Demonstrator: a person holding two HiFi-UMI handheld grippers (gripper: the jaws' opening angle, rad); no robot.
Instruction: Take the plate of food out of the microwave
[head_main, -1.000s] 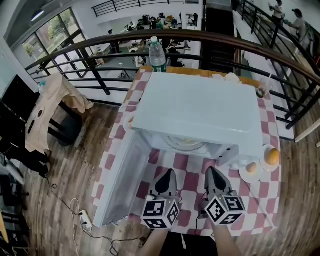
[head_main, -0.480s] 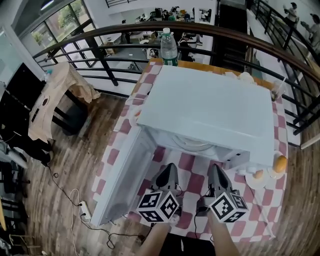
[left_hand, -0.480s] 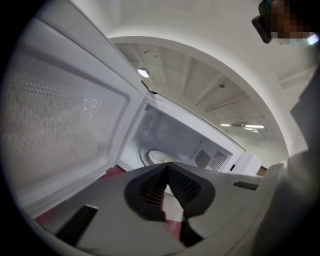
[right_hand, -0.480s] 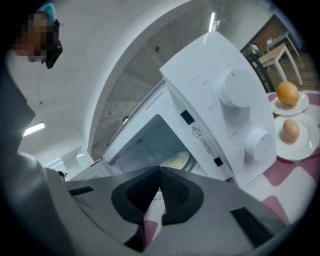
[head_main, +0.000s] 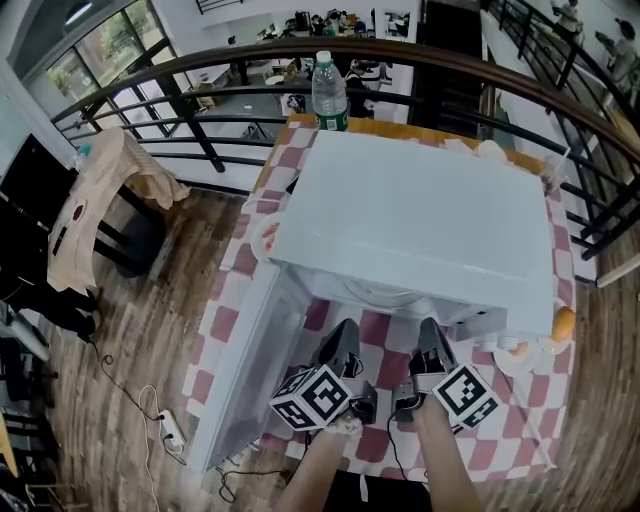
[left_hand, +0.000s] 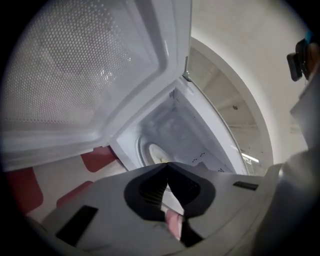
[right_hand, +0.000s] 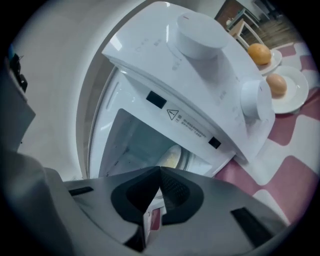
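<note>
- Lower left of head view: one white microwave door, swung open over a red-checked tablecloth.
- Left of centre: left gripper, jaws closed on nothing.
- Centre: one pale round plate of food, yellowish heap on top, inside the one microwave, mostly hidden under its roof.
- Right of centre: right gripper, jaws pressed together, empty.
- Far right: two saucers, one orange round item on each.

Checkered table, white microwave door open, water bottle, two saucers
</note>
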